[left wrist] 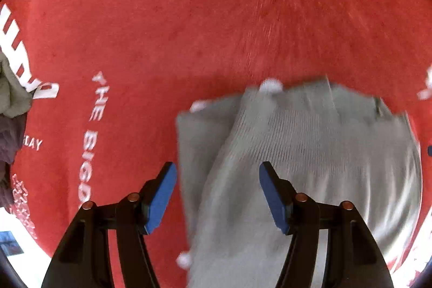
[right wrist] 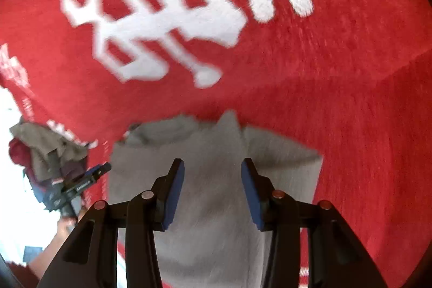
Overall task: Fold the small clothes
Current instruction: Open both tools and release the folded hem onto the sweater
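Grey garment (left wrist: 297,153) lying folded on red cloth (left wrist: 189,18), long axis toward camera; left gripper (left wrist: 217,193) and right gripper (right wrist: 212,190) spread, empty.

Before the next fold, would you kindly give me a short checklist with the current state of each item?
1. Left gripper released, jaws apart, nothing pinched: ok.
2. Right gripper released, jaws apart above the cloth: ok.
3. Grey garment lying on the red towel: ok.
4. Garment edges squared: cannot tell, both views are blurred.
5. Pile of other clothes kept apart from the grey garment: ok.
6. Fold finished: cannot tell, its near part is cut off in both views.
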A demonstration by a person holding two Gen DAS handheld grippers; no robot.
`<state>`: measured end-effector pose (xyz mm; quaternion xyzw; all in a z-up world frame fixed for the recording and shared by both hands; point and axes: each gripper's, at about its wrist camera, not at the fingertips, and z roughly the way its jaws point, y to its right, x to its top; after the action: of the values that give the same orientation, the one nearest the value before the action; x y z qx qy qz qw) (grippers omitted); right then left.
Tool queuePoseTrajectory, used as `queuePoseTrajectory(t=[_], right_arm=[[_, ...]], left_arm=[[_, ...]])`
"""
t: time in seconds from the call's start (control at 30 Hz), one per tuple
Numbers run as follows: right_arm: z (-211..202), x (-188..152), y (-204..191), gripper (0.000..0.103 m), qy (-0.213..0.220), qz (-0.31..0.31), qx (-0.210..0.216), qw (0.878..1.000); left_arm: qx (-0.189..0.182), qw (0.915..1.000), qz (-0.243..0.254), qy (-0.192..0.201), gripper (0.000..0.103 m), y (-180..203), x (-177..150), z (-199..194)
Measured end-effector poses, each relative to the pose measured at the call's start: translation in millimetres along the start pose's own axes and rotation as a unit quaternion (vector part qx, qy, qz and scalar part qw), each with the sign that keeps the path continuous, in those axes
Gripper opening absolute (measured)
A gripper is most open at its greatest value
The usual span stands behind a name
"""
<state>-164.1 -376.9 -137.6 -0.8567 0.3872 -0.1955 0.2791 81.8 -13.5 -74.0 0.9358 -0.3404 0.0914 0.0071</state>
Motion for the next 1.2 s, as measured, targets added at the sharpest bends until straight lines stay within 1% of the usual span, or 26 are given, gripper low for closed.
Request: queuePoseTrajectory(t=[0.1, 0.2, 0.33, 0.43, 0.5, 0.53, 0.57, 0.63, 0.7, 0.73, 0.77, 0.8, 0.83, 0.87, 0.9, 0.93, 0.97, 1.0, 1.03, 1.07, 1.1, 1.13, 1.2], right_arm=[[-8.8, -39.2, 2.6, 0.049, -0.019, 0.016, 0.005, 1.000], [-15.7, -88.5, 12.6, 0.049, -0.026, 0.067, 0.004, 0.997], [-24.0, -152.8, 27.4, 0.049, -0.017, 0.140, -0.003, 0.990], [-26.7, -196.7, 35.4, 0.049, 0.001, 0.202, 0.008, 0.979], [-17.8, -219.7, 38.0, 0.050, 0.015, 0.242, 0.029, 0.970], [-12.7, -225.8, 38.0, 0.050, 0.019, 0.251, 0.037, 0.967], [-7.6, -229.6, 38.8, 0.050, 0.024, 0.257, 0.043, 0.965], [4.0, -233.1, 39.6, 0.050, 0.034, 0.271, 0.054, 0.961], [9.6, -233.6, 43.7, 0.050, 0.047, 0.284, 0.065, 0.956], [13.2, -232.0, 42.0, 0.050, 0.056, 0.288, 0.071, 0.953], [17.7, -228.9, 38.7, 0.050, 0.065, 0.296, 0.077, 0.950], [19.1, -227.3, 37.5, 0.050, 0.068, 0.305, 0.080, 0.946], [20.1, -225.7, 38.2, 0.040, 0.069, 0.320, 0.081, 0.941], [20.1, -223.2, 37.0, 0.025, 0.066, 0.326, 0.074, 0.940], [18.1, -220.0, 34.9, 0.008, 0.059, 0.322, 0.062, 0.943], [15.1, -215.8, 30.0, 0.008, 0.055, 0.306, 0.049, 0.949], [9.9, -210.2, 21.4, 0.008, 0.050, 0.276, 0.034, 0.959], [3.2, -206.0, 13.6, 0.008, 0.046, 0.245, 0.019, 0.968], [-1.9, -202.5, 7.4, 0.008, 0.044, 0.224, 0.010, 0.973], [-6.4, -199.3, 3.6, 0.008, 0.043, 0.208, 0.002, 0.977], [-7.1, -197.3, 3.5, 0.008, 0.040, 0.201, -0.005, 0.979], [-5.3, -196.3, 5.4, 0.008, 0.034, 0.195, -0.017, 0.980], [7.7, -195.2, 11.6, 0.008, 0.012, 0.178, -0.051, 0.983]], left_arm=[[-0.014, 0.9996, 0.005, -0.024, 0.065, -11.6, -36.6, -8.6], [-0.042, 0.9975, -0.009, -0.056, 0.065, -25.8, -81.4, -7.7], [-0.069, 0.9944, -0.020, -0.078, 0.065, -36.3, -121.4, -3.7], [-0.095, 0.9919, -0.019, -0.082, 0.065, -40.4, -136.8, -0.9], [-0.125, 0.9890, -0.014, -0.078, 0.065, -39.3, -137.4, -0.2], [-0.137, 0.9876, -0.011, -0.075, 0.065, -38.4, -137.0, 1.7], [-0.147, 0.9863, -0.010, -0.074, 0.065, -37.8, -137.0, 4.4], [-0.179, 0.9810, -0.006, -0.074, 0.065, -34.0, -134.4, 11.1], [-0.195, 0.9780, 0.002, -0.074, 0.065, -28.8, -126.4, 13.6], [-0.196, 0.9776, 0.010, -0.076, 0.064, -25.5, -125.7, 16.4], [-0.196, 0.9775, 0.012, -0.078, 0.059, -26.7, -122.2, 19.7], [-0.196, 0.9770, 0.014, -0.084, 0.037, -26.1, -122.2, 22.4], [-0.190, 0.9780, 0.016, -0.085, 0.024, -26.6, -120.8, 24.8], [-0.184, 0.9793, 0.018, -0.082, 0.019, -28.7, -120.0, 25.2], [-0.189, 0.9784, 0.016, -0.083, 0.012, -31.8, -119.4, 24.7], [-0.191, 0.9781, 0.014, -0.083, 0.012, -33.6, -119.7, 22.7], [-0.189, 0.9785, 0.017, -0.080, 0.012, -34.1, -121.2, 19.4], [-0.183, 0.9798, 0.029, -0.075, 0.012, -32.2, -124.2, 15.9], [-0.177, 0.9808, 0.039, -0.073, 0.012, -32.4, -128.4, 14.5], [-0.161, 0.9827, 0.057, -0.072, 0.012, -27.7, -134.0, 15.3], [-0.151, 0.9837, 0.065, -0.073, 0.012, -31.6, -142.7, 15.0], [-0.146, 0.9843, 0.068, -0.073, 0.012, -30.4, -145.8, 17.6], [-0.142, 0.9859, 0.066, -0.061, 0.012, -30.3, -148.9, 17.5]])
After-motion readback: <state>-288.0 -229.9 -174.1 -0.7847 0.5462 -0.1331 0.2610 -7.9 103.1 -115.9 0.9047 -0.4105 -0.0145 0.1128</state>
